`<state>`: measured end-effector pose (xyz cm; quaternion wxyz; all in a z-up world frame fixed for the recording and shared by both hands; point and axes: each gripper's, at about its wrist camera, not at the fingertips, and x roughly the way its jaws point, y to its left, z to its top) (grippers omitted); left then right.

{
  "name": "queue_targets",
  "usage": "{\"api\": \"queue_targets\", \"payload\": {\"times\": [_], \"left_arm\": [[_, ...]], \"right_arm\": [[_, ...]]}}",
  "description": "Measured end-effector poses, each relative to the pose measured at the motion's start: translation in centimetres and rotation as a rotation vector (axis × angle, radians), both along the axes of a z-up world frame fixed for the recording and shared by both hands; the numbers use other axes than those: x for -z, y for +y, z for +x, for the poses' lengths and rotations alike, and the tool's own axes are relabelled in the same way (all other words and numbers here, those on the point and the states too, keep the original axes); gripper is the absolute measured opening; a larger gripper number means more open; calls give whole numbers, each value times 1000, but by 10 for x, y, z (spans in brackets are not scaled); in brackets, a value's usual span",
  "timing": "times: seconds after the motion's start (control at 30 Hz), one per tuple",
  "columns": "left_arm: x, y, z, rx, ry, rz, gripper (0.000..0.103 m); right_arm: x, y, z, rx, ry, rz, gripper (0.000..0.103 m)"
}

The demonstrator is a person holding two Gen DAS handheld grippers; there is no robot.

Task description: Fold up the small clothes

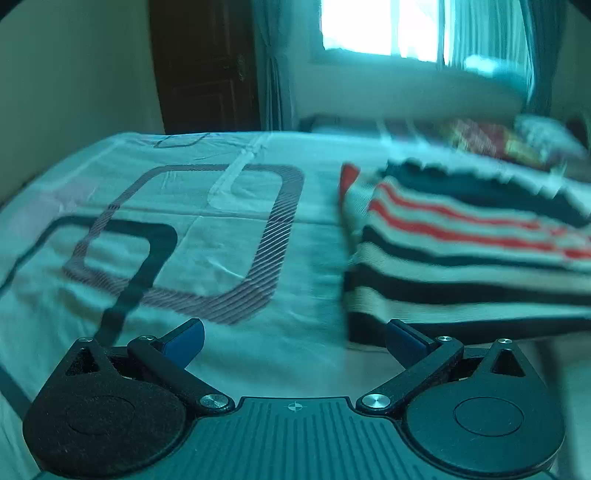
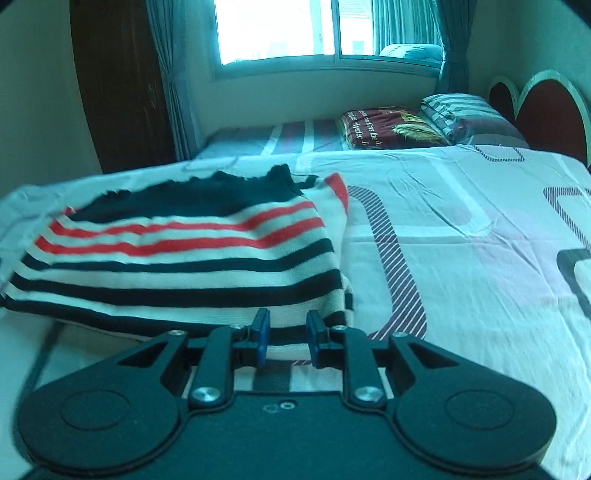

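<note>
A folded striped knit garment [image 2: 184, 251], white with navy and red stripes, lies on the patterned bed sheet [image 2: 461, 240]. In the left wrist view it [image 1: 461, 251] lies to the right of my left gripper [image 1: 295, 336], which is wide open and empty, its right finger near the garment's left corner. My right gripper [image 2: 286, 336] sits at the garment's near edge with its blue pads [image 2: 263, 332] a small gap apart; no cloth shows between them.
The bed sheet [image 1: 184, 229] has grey and dark rounded-square prints. A dark red cushion [image 2: 388, 127] and a striped pillow [image 2: 465, 114] lie at the head of a second bed. A window [image 2: 295, 29], curtains and a dark door [image 1: 207, 66] stand behind.
</note>
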<state>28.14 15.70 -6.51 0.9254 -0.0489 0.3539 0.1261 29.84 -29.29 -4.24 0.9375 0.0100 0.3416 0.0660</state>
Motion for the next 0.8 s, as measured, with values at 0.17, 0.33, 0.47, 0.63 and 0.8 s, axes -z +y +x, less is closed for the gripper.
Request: {"api": "queue_targets", "payload": {"times": [0.17,0.33,0.47,0.63,0.8], "left_arm": [[7,5,-17,5,-74,-418,75],[36,26,-7,-140,-139,-669,68],[46,30,14,-174,-185,-784,68],[59,25,32,-211,-261,-878,68],[59,20,57,-212,-266,-854,67]], "right_arm": [[-6,10,-5,-35,1,30,22],[-7,26,-3,-70,-5,53,22],[-6,34,8,-96,3,116,24],[-3,51,26,-138,8,157,24],[3,64,54,-164,22,190,20]]}}
